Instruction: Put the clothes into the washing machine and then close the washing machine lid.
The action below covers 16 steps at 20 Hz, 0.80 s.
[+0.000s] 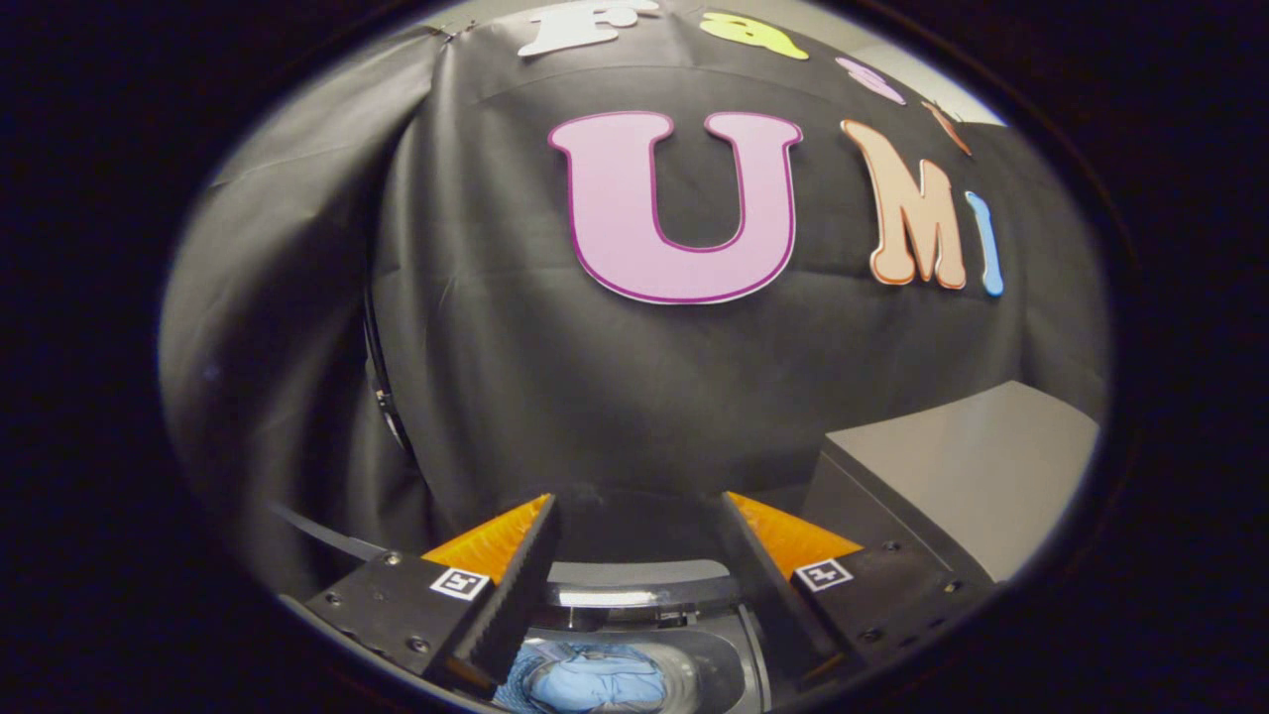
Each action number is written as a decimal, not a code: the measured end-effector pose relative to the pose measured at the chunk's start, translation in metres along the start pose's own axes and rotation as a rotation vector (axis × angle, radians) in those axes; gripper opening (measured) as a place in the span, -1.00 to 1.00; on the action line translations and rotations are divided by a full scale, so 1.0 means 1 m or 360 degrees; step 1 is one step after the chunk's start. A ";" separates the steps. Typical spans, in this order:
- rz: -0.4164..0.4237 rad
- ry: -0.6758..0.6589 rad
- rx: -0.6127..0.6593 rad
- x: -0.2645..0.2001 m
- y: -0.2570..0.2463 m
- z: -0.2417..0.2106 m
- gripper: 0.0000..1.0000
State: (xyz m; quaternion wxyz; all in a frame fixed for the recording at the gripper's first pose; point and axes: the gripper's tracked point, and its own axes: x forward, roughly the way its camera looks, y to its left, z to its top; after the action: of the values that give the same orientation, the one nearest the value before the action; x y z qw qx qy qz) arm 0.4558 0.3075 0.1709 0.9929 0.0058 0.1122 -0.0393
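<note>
In the gripper view we see the gripper point(634, 516) held above the washing machine point(694, 669), its two fingers point(516, 585) spread wide apart with nothing between them. Each finger is black with a ridged inner pad, an orange wedge behind it and a small square marker on its base block.

Below the fingers, in the gap between them, we look down into the washing machine's open drum. The clothes point(600, 684), a light blue bundle, lie inside the drum, on the side nearer the left finger. The dark rim of the opening curves round the drum, and a pale, shiny strip of the machine's top runs across just beyond it, between the two fingers.

Beyond the right finger stands a grey box point(962, 476) with a flat, plain top, its near corner pointing toward the gripper; we cannot tell whether it touches the machine.

Beyond the fingers the black cloth wall point(555, 357) hangs in folds. A thin dark cable point(382, 387) runs down along a seam in the cloth, well beyond the left finger.
</note>
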 end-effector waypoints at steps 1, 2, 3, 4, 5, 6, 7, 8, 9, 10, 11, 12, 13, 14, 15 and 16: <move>-0.0005 0.0007 0.0001 -0.004 0.000 -0.004 0.93; -0.0010 -0.0004 0.0005 -0.008 -0.002 -0.006 0.93; -0.0017 -0.0022 0.0008 -0.012 -0.002 -0.008 0.92; -0.0023 -0.0039 0.0010 -0.016 -0.002 -0.008 0.93; -0.0026 -0.0040 0.0008 -0.019 -0.002 -0.010 0.93; -0.0025 -0.0033 0.0006 -0.022 -0.001 -0.015 0.93; -0.0021 -0.0020 0.0008 -0.023 -0.001 -0.018 0.93; -0.0016 -0.0013 0.0013 -0.023 -0.001 -0.018 0.93; -0.0013 -0.0010 0.0020 -0.024 -0.002 -0.019 0.94; -0.0009 -0.0012 0.0025 -0.024 -0.002 -0.020 0.94; 0.0006 0.0003 0.0033 -0.023 0.000 -0.024 0.94; 0.0019 0.0034 0.0037 -0.022 0.002 -0.029 0.94; 0.0030 0.0044 0.0038 -0.020 0.004 -0.033 0.94; 0.0039 0.0047 0.0036 -0.019 0.006 -0.035 0.95; 0.0054 0.0051 0.0032 -0.018 0.009 -0.039 0.94; 0.0065 0.0053 0.0027 -0.017 0.010 -0.040 0.94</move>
State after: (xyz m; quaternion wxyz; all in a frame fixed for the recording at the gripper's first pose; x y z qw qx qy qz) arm 0.4314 0.3197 0.1358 0.9914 0.0173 0.1283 -0.0198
